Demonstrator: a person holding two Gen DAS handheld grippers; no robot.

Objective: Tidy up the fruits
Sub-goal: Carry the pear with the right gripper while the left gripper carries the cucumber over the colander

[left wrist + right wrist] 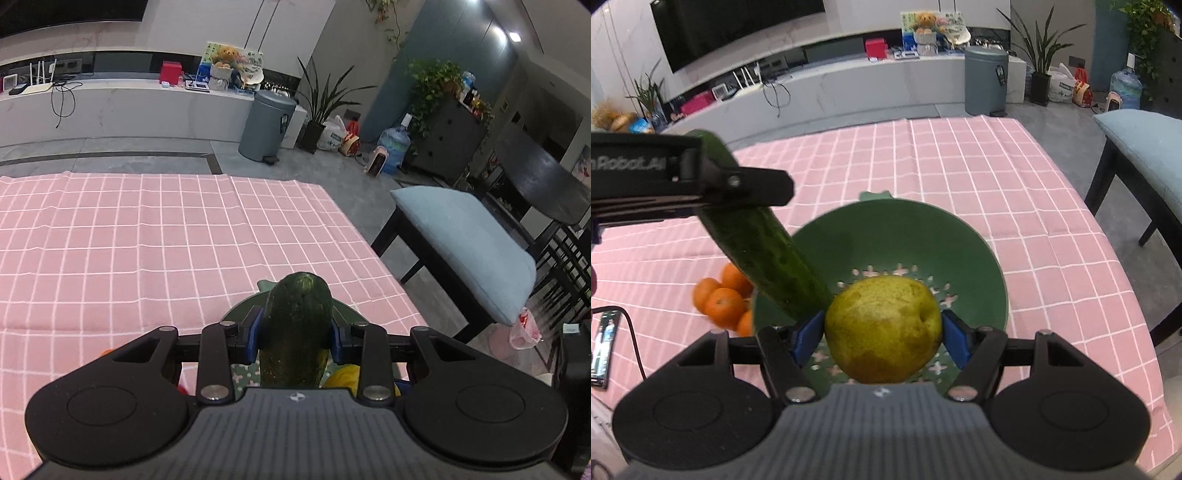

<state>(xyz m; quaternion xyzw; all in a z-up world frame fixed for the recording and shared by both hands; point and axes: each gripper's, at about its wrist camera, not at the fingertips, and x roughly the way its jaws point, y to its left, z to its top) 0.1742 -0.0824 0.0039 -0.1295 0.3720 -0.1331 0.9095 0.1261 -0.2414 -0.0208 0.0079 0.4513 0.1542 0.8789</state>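
My left gripper (295, 334) is shut on a dark green cucumber (296, 325), its blue pads pressing both sides; the fruit points forward over the green colander (345, 314). In the right wrist view the same cucumber (768, 254) slants down from the left gripper (713, 177) toward the colander (905, 240). My right gripper (882, 338) is shut on a yellow-green pear (882, 332), held just above the colander's perforated bottom. Several oranges (724, 301) lie on the pink checked cloth (1015, 192) left of the colander.
A phone (604, 347) with a cable lies at the cloth's left edge. A dark chair with a blue cushion (469, 243) stands right of the table. Beyond are a grey bin (266, 125), potted plants and a long white counter (110, 99).
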